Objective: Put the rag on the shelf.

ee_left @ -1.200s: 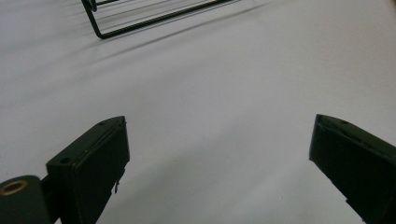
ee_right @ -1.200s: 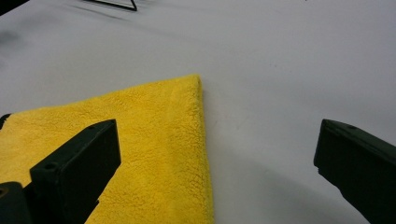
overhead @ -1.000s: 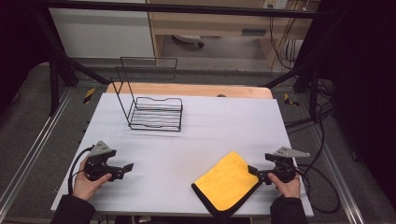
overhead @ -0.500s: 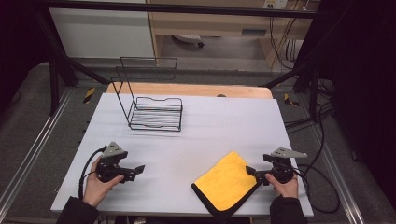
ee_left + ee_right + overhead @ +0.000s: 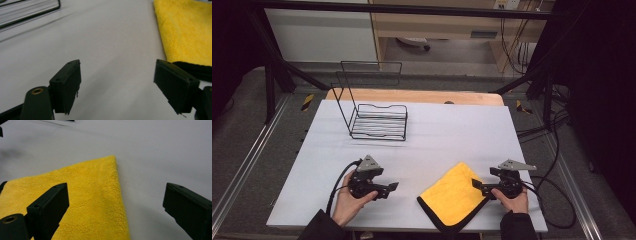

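Yellow cloth [image 5: 452, 195] flat on white table [image 5: 452, 135]; left gripper [image 5: 393, 186] jaws wide, beside it; right gripper [image 5: 475, 183] jaws wide, at its edge; wire rack [image 5: 377, 117] behind

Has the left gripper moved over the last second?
Yes. The left gripper has shifted right across the table, toward the yellow cloth, judged against the wire rack.

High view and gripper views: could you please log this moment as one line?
left gripper: open, beside cloth | right gripper: open, over edge of yellow cloth | wire rack: empty
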A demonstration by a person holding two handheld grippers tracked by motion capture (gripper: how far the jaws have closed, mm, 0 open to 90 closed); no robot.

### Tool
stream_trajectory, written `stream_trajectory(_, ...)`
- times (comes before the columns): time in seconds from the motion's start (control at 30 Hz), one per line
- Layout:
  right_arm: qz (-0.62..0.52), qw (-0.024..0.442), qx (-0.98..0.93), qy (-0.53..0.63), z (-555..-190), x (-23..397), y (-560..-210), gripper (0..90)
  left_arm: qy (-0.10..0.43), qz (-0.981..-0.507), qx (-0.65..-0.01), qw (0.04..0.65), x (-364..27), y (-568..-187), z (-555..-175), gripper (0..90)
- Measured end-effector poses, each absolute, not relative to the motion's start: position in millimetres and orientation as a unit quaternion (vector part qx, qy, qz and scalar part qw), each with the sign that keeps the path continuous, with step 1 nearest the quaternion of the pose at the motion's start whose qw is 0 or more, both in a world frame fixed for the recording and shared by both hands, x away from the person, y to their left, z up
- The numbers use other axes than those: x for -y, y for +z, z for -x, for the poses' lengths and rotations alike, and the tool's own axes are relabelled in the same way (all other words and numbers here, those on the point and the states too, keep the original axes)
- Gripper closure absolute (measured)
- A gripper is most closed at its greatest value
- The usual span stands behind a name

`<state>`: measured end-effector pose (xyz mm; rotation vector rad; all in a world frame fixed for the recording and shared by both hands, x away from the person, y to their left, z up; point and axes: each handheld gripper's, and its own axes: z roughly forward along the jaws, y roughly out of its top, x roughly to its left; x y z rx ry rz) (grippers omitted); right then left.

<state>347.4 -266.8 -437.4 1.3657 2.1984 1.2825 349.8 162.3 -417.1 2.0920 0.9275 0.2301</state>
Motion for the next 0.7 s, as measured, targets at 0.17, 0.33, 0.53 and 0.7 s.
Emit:
stream_trajectory(0.17, -0.471, 0.135, -0.759, 0.428, -349, 263, -437, 5.9, 0.072, -0.839, -0.359, 0.404, -133, -421, -351, 31.7)
stream_trajectory(0.33, -0.473, 0.13, -0.764, 0.419, -351, 261, -440, 8.5, 0.057, -0.849, -0.347, 0.396, -109, -423, -348, 37.4)
stream_trajectory(0.53, -0.473, 0.127, -0.775, 0.4, -355, 257, -445, 21.7, 0.028, -0.859, -0.337, 0.385, -92, -431, -346, 48.7)
stream_trajectory(0.7, -0.482, 0.123, -0.777, 0.386, -356, 255, -447, 38.7, 0.019, -0.868, -0.328, 0.373, -80, -438, -340, 57.7)
